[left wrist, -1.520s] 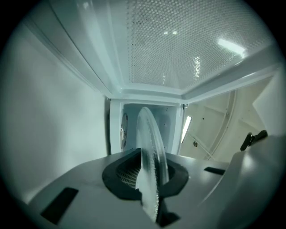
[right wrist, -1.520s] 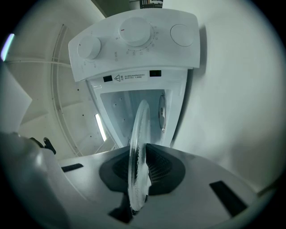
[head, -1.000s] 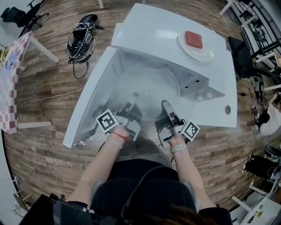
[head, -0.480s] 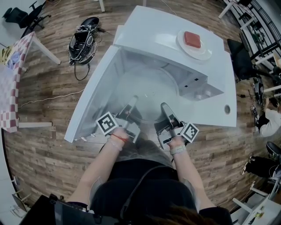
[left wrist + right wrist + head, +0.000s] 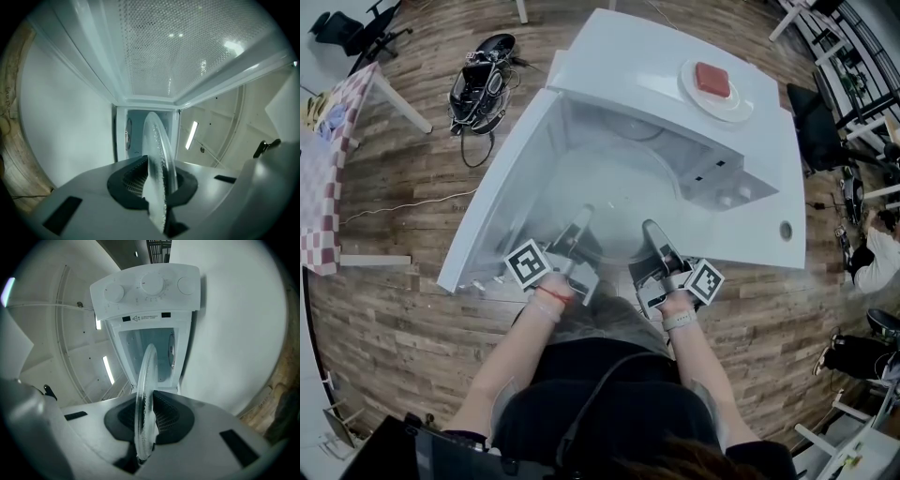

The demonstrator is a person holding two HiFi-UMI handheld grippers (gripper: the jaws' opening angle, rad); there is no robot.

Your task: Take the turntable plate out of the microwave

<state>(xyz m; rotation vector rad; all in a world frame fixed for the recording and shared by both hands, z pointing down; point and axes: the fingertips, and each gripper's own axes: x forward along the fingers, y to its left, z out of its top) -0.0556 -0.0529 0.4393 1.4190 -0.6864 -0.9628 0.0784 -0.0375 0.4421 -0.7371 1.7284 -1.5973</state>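
Observation:
The clear glass turntable plate lies flat at the mouth of the open white microwave, partly out of the cavity. My left gripper is shut on its near left rim and my right gripper is shut on its near right rim. In the left gripper view the plate stands edge-on, pinched between the black pads. The right gripper view shows the same plate clamped between its pads, with the microwave's knob panel beyond.
The microwave door hangs open to the left. A white dish with a red block sits on the microwave's top. The white table carries the oven. On the wooden floor lie a black bag and cables; a checkered table stands left.
Both grippers have drawn the plate a little toward the person, out of the cavity. The grip on both rims is unchanged.

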